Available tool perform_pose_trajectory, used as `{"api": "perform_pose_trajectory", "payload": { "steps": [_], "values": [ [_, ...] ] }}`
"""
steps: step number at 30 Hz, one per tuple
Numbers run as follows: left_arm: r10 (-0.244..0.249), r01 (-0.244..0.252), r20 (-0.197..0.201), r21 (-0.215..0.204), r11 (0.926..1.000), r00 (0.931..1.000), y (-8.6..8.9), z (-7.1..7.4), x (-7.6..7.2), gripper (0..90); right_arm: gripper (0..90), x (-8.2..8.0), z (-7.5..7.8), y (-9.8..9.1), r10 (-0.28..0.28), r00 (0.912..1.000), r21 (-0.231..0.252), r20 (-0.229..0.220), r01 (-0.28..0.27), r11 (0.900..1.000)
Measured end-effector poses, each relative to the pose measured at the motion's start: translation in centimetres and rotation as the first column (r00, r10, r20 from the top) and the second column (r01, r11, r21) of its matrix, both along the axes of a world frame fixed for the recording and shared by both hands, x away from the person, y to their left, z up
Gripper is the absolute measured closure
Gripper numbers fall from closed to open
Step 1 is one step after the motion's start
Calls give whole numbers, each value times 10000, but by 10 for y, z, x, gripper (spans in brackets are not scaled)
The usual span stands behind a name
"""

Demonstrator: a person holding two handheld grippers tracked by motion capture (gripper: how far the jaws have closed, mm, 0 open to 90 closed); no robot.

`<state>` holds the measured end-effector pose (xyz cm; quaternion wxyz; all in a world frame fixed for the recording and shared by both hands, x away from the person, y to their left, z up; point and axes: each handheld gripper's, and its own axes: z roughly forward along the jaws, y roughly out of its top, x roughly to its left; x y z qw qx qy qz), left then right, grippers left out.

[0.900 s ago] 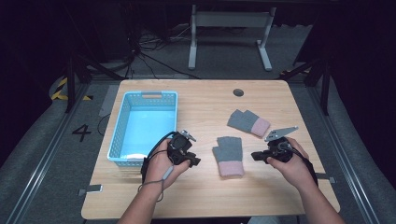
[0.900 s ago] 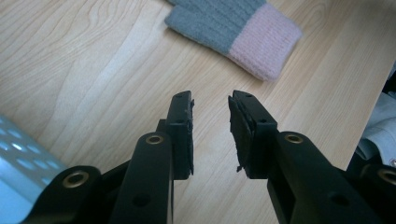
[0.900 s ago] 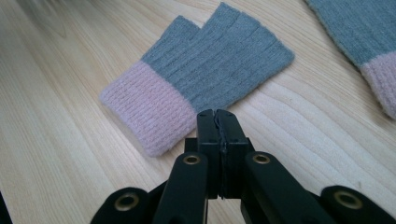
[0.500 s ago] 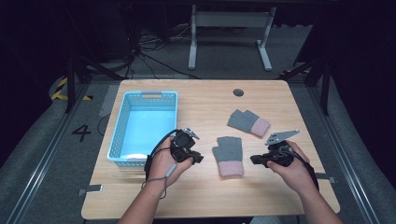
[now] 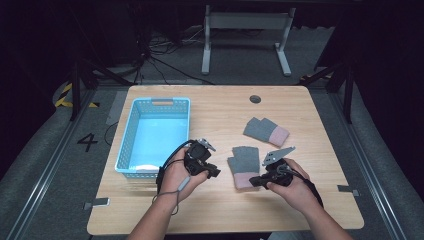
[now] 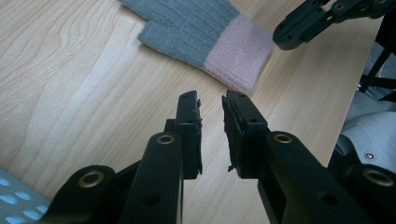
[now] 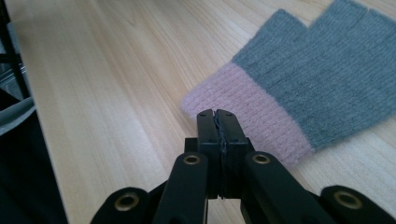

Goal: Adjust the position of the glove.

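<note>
Two grey fingerless gloves with pink cuffs lie on the wooden table [image 5: 310, 200]. The far glove [image 5: 266, 131] sits right of centre. The near glove [image 5: 245, 165] lies between my hands, its cuff toward me. My left gripper [image 5: 215, 173] hovers just left of that glove; in the left gripper view its jaws [image 6: 211, 100] stand a narrow gap apart, nothing between them, and the glove [image 6: 205, 37] lies ahead. My right gripper [image 5: 253, 182] is at the cuff; its jaws [image 7: 215, 114] are pressed together, tips just over the pink edge of the glove [image 7: 303, 79].
A light blue plastic basket [image 5: 129, 141] stands on the left part of the table, beside my left hand. A round cable hole [image 5: 255, 99] sits near the far edge. A metal stand [image 5: 245, 37] is on the floor beyond.
My right hand has moved left and nearer, bringing its gripper to the near glove's cuff. My left hand has shifted slightly right toward the same glove.
</note>
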<state>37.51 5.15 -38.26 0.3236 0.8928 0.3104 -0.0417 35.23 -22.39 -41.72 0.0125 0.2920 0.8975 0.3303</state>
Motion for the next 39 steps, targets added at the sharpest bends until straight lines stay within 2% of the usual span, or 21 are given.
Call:
{"api": "perform_pose_trajectory", "payload": {
  "steps": [3,8,10,13,26,39],
  "values": [
    [-55,55,-11,34,10000,10000,-1,-1,0,757,900,3,-8,1,-304,9995,-154,34,304,9994],
    [-17,17,-69,44,10000,10000,-2,-3,1,756,900,5,-12,1,-497,9986,-254,179,501,9984],
    [-58,58,-67,45,10000,10000,-2,-3,1,754,900,6,-14,0,-544,9984,-448,184,551,9975],
    [-102,102,-68,-2,9999,9999,-4,-3,0,752,900,8,-19,-1,-544,9985,-521,55,546,9971],
    [-142,142,-12,-8,9999,9999,-5,-2,3,749,900,7,-19,-3,-683,9977,-587,-43,679,9960],
    [-257,257,-26,10,9997,9997,-12,-3,7,755,900,3,-17,-18,-950,9954,-726,-106,940,9929]
  ]
}}
